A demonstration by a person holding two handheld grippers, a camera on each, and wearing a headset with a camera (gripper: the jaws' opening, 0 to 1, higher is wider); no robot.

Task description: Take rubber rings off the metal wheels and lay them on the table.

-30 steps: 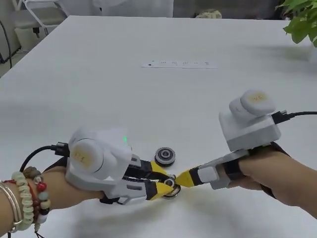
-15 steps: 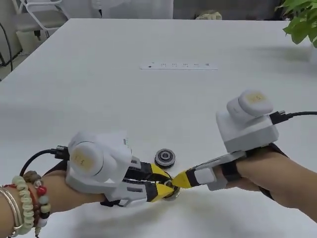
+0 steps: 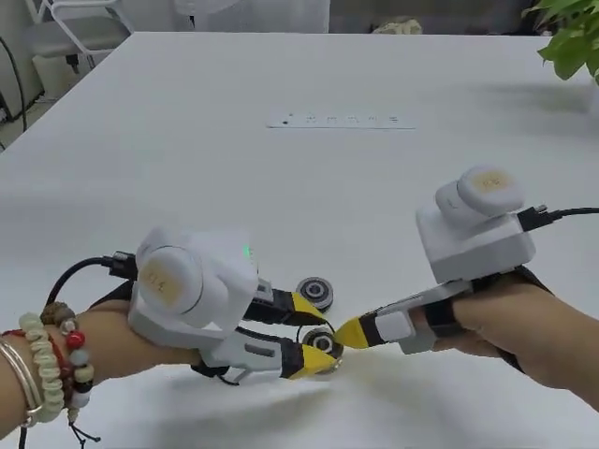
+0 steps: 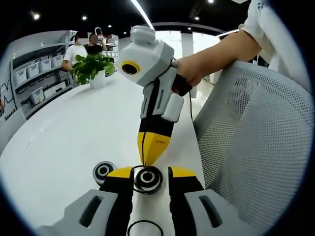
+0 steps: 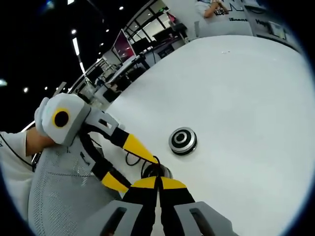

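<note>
Wheel: small silver metal wheel (image 3: 324,344), lower centre of the head view, on the white table (image 3: 281,187).
Left gripper (image 4: 150,172): yellow jaws spread, bracketing the wheel to steady it.
Right gripper (image 5: 158,179): jaws pressed together, nipping the thin black rubber ring (image 5: 143,171) to peel it off.
Second wheel (image 3: 315,292): just above, untouched.
</note>
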